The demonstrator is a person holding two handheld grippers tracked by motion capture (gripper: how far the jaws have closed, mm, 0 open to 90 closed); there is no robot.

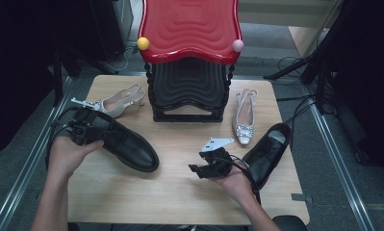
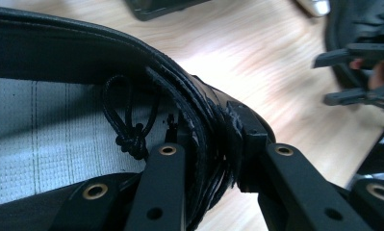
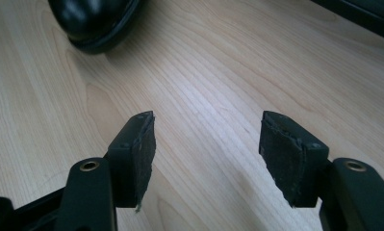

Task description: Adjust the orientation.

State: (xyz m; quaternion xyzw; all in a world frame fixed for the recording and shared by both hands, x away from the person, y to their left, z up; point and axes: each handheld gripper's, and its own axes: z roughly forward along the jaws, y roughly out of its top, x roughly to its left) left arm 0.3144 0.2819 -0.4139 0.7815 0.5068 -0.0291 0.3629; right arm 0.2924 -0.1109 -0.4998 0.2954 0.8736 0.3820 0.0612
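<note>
Left gripper (image 1: 86, 131) clamps the black shoe's (image 1: 132, 147) collar near the table's (image 1: 132, 197) left edge; right gripper (image 1: 204, 169) gapes wide over bare wood, rack (image 1: 189, 91) behind.

High view: I look forward and down from above my side of the table (image 1: 180, 192), far enough to take in the shoe rack (image 1: 189, 57).
Left gripper view: I look along its jaws, pressed close against the black shoe's collar (image 2: 189, 96).
Right gripper view: I look low across bare tabletop.
Shared: the black shoe's toe (image 3: 91, 21) ahead of the right gripper (image 1: 210, 166).
</note>
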